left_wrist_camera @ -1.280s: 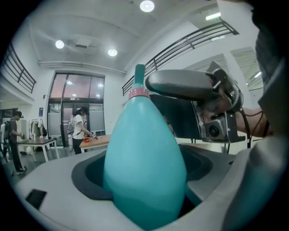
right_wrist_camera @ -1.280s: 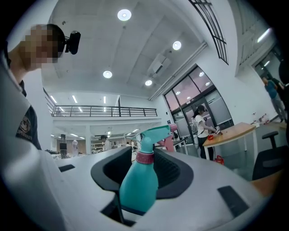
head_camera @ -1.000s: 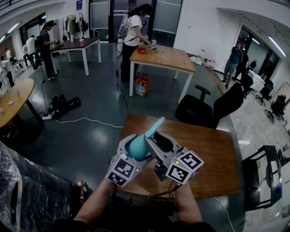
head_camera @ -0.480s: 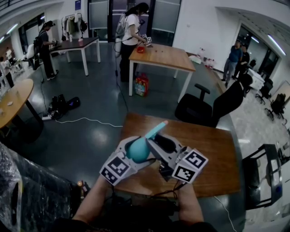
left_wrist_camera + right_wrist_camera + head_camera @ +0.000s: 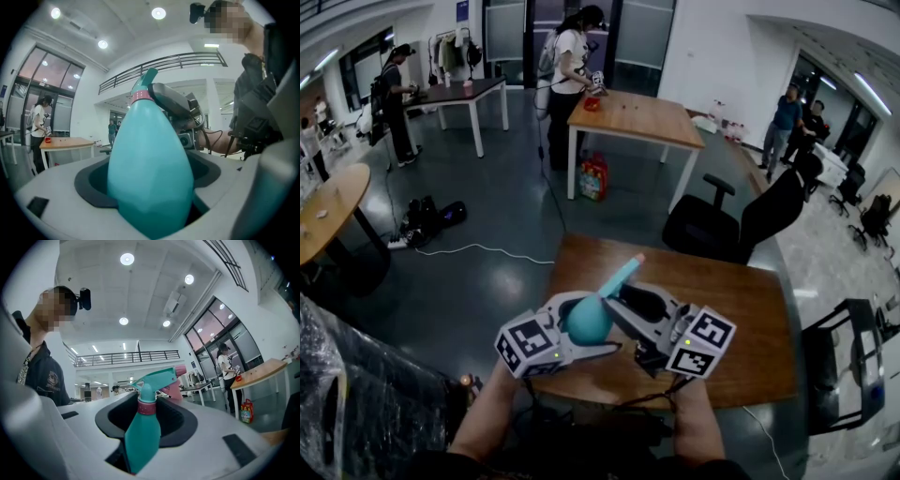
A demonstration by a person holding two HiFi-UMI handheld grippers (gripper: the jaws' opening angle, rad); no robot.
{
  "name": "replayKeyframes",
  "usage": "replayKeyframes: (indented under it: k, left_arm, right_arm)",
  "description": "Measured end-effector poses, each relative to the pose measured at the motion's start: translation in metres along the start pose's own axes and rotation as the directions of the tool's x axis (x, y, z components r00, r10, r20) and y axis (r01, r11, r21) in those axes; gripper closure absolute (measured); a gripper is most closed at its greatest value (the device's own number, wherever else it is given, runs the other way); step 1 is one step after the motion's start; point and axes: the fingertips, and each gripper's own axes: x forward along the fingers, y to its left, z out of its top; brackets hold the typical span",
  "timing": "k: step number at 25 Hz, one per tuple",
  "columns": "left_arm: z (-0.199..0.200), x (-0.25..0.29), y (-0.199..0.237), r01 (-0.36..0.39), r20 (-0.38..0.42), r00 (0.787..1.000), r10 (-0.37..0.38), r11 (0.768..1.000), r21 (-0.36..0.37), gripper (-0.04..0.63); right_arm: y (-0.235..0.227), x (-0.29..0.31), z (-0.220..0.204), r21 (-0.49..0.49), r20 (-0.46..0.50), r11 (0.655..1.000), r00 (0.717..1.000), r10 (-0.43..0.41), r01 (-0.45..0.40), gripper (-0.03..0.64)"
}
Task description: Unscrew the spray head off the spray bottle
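Note:
Over the wooden table I hold a teal spray bottle between both grippers. My left gripper is shut on its fat body, which fills the gap between the jaws. My right gripper comes in from the right and is shut at the top of the bottle, at the pink collar. The teal spray head with its pink nozzle tip sticks out past those jaws. In the head view the spray head points up and to the right. The bottle's base is hidden.
A black office chair stands behind the table. Farther back a person works at another wooden table. A round table is at the left, with cables on the floor. More people stand at the right and left edges.
My left gripper has swung its marker cube to the left and lower while keeping the bottle. The right gripper shifted slightly right. The nozzle still points up and right.

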Motion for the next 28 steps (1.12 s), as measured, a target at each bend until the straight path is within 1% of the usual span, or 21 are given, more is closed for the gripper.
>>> replayKeyframes:
  k: [4, 6, 7, 8, 10, 11, 13, 16, 19, 22, 24, 25, 26, 28]
  left_arm:
    - [0.007, 0.000, -0.011, 0.073, 0.020, 0.997, -0.073, 0.997, 0.000, 0.155]
    - [0.008, 0.000, -0.013, 0.081, 0.029, 0.996, -0.081, 0.997, 0.002, 0.155]
    - [0.007, 0.000, -0.012, 0.072, 0.032, 0.997, -0.072, 0.997, 0.003, 0.155]
    - [0.007, 0.000, -0.009, 0.054, 0.036, 0.998, -0.054, 0.999, 0.004, 0.155]
    - [0.006, 0.001, 0.000, -0.008, 0.051, 0.999, 0.008, 1.000, -0.004, 0.155]
    - [0.007, 0.001, 0.005, -0.044, 0.058, 0.997, 0.044, 0.999, -0.010, 0.155]
    - [0.007, 0.001, 0.015, -0.115, 0.067, 0.991, 0.116, 0.993, -0.016, 0.155]
    - [0.006, 0.000, 0.030, -0.220, 0.070, 0.973, 0.221, 0.975, -0.011, 0.153]
    - [0.002, -0.002, 0.040, -0.303, 0.064, 0.951, 0.302, 0.953, 0.001, 0.154]
    - [-0.005, 0.002, 0.043, -0.347, 0.033, 0.938, 0.346, 0.937, 0.040, 0.154]
    - [-0.008, 0.006, 0.042, -0.365, 0.014, 0.931, 0.365, 0.929, 0.066, 0.153]
    - [-0.009, 0.007, 0.042, -0.370, 0.009, 0.929, 0.371, 0.926, 0.073, 0.153]
    - [-0.010, 0.007, 0.042, -0.373, 0.005, 0.927, 0.374, 0.925, 0.077, 0.153]
    - [-0.013, 0.007, 0.042, -0.372, -0.007, 0.927, 0.374, 0.924, 0.083, 0.153]
  right_arm:
    - [0.007, -0.005, 0.002, 0.012, 0.012, 0.998, 0.998, 0.061, -0.062, 0.485]
    - [0.010, -0.006, 0.004, 0.002, 0.030, 0.997, 0.996, 0.078, -0.078, 0.483]
    - [0.011, -0.006, 0.006, -0.018, 0.041, 0.998, 0.997, 0.068, -0.068, 0.477]
    - [0.009, -0.006, 0.006, -0.045, 0.050, 0.998, 0.998, 0.044, -0.042, 0.472]
    - [0.004, -0.004, 0.006, -0.097, 0.059, 0.995, 0.998, -0.024, 0.029, 0.465]
    - [0.001, -0.004, 0.006, -0.110, 0.060, 0.993, 0.997, -0.047, 0.054, 0.462]
    - [-0.002, -0.005, 0.006, -0.101, 0.068, 0.992, 0.995, -0.069, 0.075, 0.457]
    - [-0.005, -0.006, 0.009, -0.077, 0.082, 0.992, 0.992, -0.092, 0.098, 0.445]
    - [-0.008, 0.002, 0.004, -0.088, 0.051, 0.986, 0.989, -0.137, 0.141, 0.436]
    - [-0.013, 0.010, -0.004, -0.110, 0.005, 0.976, 0.982, -0.190, 0.190, 0.436]
    - [-0.016, 0.011, -0.006, -0.112, -0.003, 0.971, 0.977, -0.213, 0.211, 0.436]
    - [-0.018, 0.011, -0.006, -0.110, -0.002, 0.969, 0.975, -0.224, 0.223, 0.444]
    - [-0.020, 0.010, -0.006, -0.109, -0.002, 0.967, 0.973, -0.232, 0.230, 0.479]
    - [-0.020, 0.009, -0.008, -0.115, -0.014, 0.967, 0.973, -0.229, 0.226, 0.479]
